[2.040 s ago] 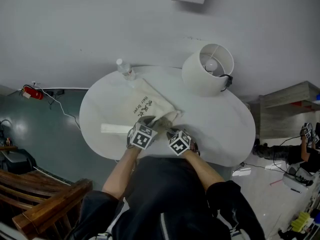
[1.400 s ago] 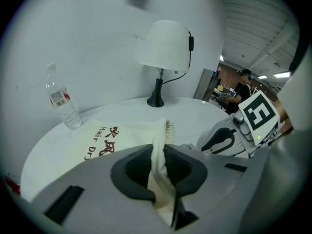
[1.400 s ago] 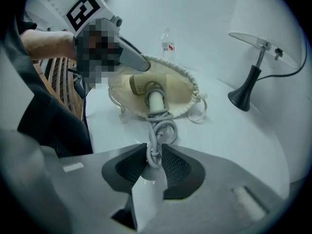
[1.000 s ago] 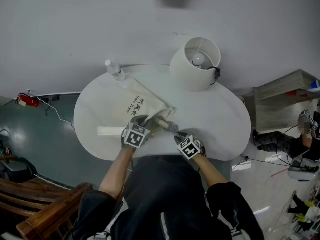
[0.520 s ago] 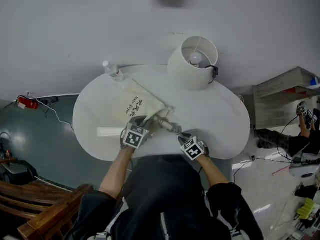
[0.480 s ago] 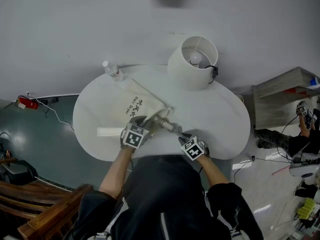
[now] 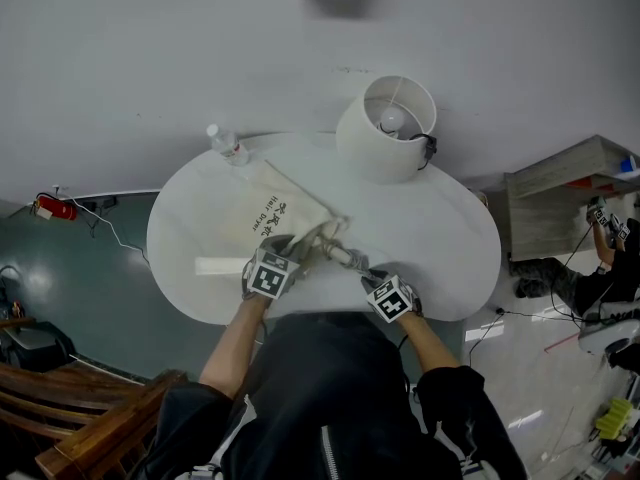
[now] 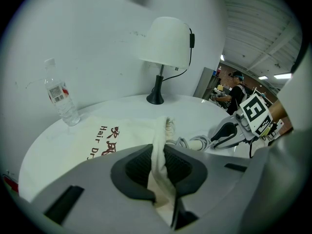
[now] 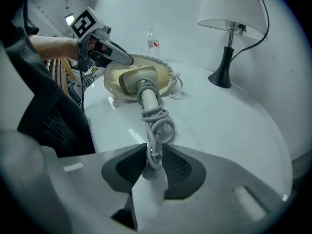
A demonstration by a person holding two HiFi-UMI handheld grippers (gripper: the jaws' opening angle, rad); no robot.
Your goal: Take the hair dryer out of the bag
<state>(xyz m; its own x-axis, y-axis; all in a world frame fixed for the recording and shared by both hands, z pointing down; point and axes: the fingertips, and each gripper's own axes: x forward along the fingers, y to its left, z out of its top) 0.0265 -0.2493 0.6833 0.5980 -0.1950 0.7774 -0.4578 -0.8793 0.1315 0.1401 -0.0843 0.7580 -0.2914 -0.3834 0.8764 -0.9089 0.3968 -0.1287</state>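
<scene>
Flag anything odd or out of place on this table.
Nothing spilled or damaged. The hair dryer lies half out of the bag, its cord bunched in a loose tangle; water bottle and lamp stand upright.

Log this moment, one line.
left claw: shut on bag | right claw: shut on cord | hair dryer: partly out of bag

Operator: black jacket (image 7: 330, 388), zip (image 7: 327, 446) down the front, sleeves (image 7: 452, 400) pushed up, forearms bare. Left hand-held gripper (image 7: 287, 251) and right hand-held gripper (image 7: 366, 268): pale grey moulded shells, each topped by a cube (image 7: 265, 277) with black-and-white square markers. Inner faces carry black pads (image 8: 138, 167) with a fine cross-hatched texture.
</scene>
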